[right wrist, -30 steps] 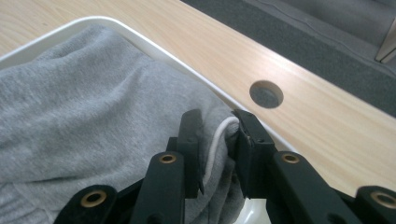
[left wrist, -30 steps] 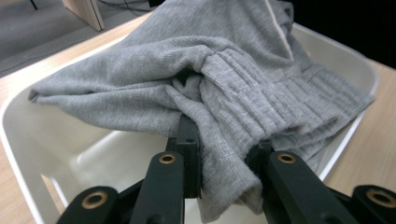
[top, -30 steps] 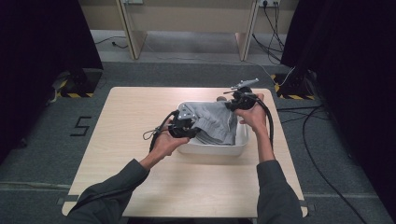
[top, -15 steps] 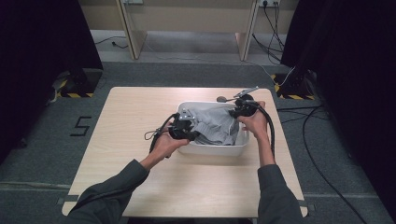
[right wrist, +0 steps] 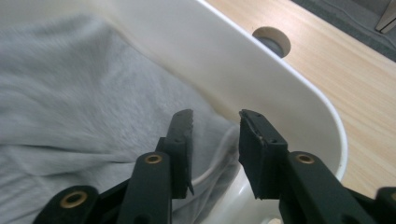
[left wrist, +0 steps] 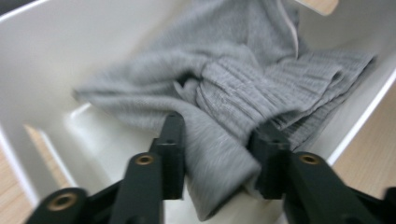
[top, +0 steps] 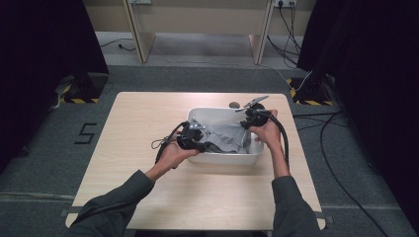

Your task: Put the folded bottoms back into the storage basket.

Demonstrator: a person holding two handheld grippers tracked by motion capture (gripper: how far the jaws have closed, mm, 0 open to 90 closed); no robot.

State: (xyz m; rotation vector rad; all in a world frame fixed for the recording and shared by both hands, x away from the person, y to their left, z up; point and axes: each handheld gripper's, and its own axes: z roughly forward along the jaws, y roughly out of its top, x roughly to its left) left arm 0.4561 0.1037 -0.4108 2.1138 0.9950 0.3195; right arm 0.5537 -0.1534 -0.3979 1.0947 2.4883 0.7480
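surface: light wooden table (top: 133, 123) | directly on it: white tub (top: 225, 159), right of centre

You have soft grey knit cloth (left wrist: 243, 88) before you, partly ribbed, partly fine and fleecy, all matt. It lies in a smooth white plastic tub (right wrist: 261, 70) with a faint sheen. Your table (top: 143, 113) is pale wood-grain, smooth and matt. In the left gripper view, the black fingers (left wrist: 173, 154) look like matt plastic with brassy metal rivets.

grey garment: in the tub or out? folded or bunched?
In, bunched. The grey garment lies crumpled inside the white tub; the left tool pinches one fold.
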